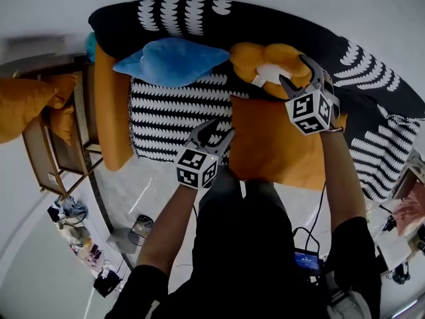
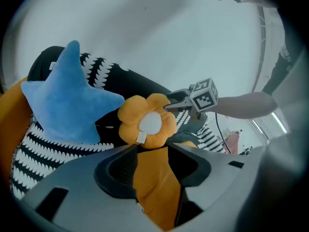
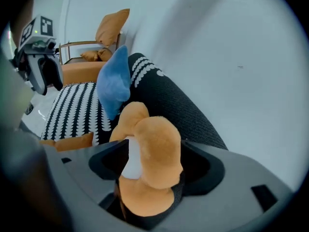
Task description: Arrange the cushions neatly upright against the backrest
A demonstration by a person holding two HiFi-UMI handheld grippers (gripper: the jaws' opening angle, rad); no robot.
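An orange flower cushion (image 1: 265, 58) with a white centre leans on the sofa's black backrest (image 1: 119, 25). My right gripper (image 1: 292, 68) stands open around one of its petals (image 3: 154, 149), which fills most of the gap between the jaws. A blue star cushion (image 1: 169, 60) stands against the backrest to the left of the flower. A plain orange square cushion (image 1: 272, 145) lies on the seat in front. My left gripper (image 1: 216, 135) is shut on that cushion's left edge, and its orange fabric (image 2: 154, 182) shows between the jaws.
The seat has a black-and-white patterned cover (image 1: 166, 111). An orange bolster (image 1: 109, 111) runs along the sofa's left end. Beyond it stands a wooden armchair (image 1: 46, 151) with orange cushions (image 1: 26, 105). Small items lie on the floor (image 1: 73, 211).
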